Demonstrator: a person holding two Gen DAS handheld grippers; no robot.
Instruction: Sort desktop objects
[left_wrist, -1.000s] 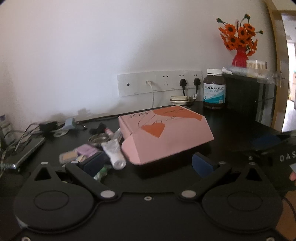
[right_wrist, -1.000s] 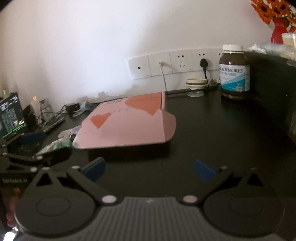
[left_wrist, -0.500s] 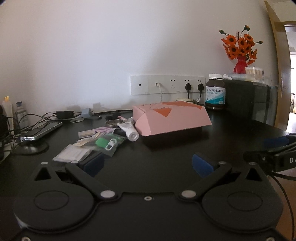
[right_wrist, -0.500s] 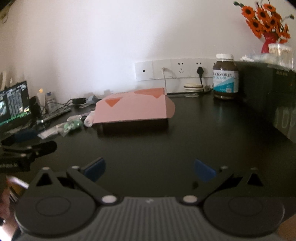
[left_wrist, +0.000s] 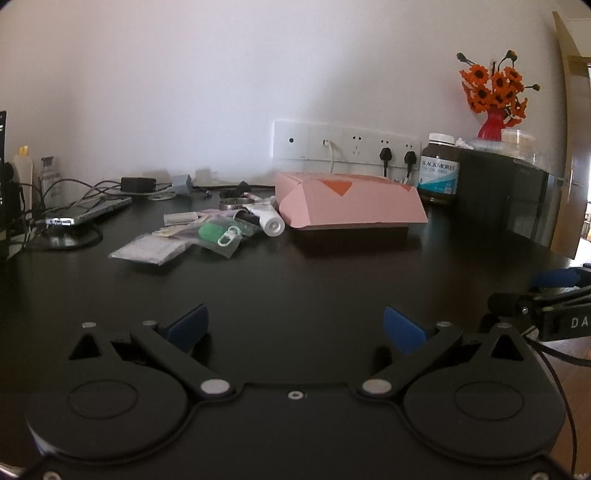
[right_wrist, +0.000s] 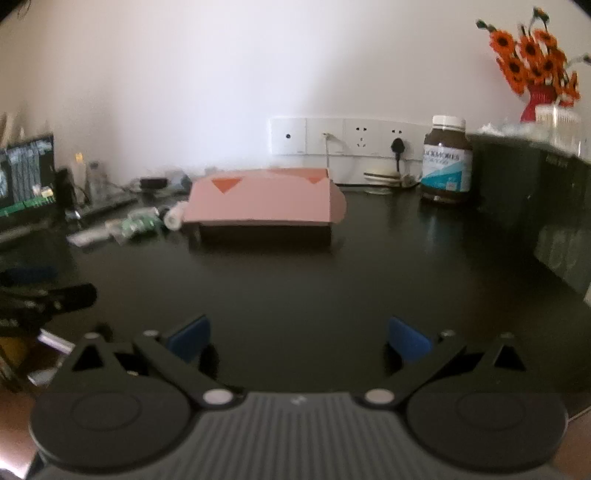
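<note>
A pink cardboard box (left_wrist: 351, 205) (right_wrist: 260, 201) with orange shapes lies on the black desk (left_wrist: 295, 280), lid down. Left of it sits a heap of small items: a white tube (left_wrist: 267, 221), a green tag in a clear bag (left_wrist: 216, 232), flat packets (left_wrist: 147, 251) and a metal ring (left_wrist: 232, 202). My left gripper (left_wrist: 293, 326) hovers low over the desk's near part, open and holding nothing. My right gripper (right_wrist: 299, 338) is likewise open and holds nothing, well short of the box. Each gripper shows at the other view's edge.
A brown supplement bottle (left_wrist: 439, 170) stands by the wall sockets (left_wrist: 345, 146). A dark cabinet (left_wrist: 506, 192) with a red vase of orange flowers (left_wrist: 493, 96) is at right. Cables, a phone on a stand (left_wrist: 85, 216) and a screen (right_wrist: 26, 177) crowd the left.
Both grippers have pulled back from the pink box and dropped lower, so the box and the heap look smaller and farther. Their fingers stay apart throughout.
</note>
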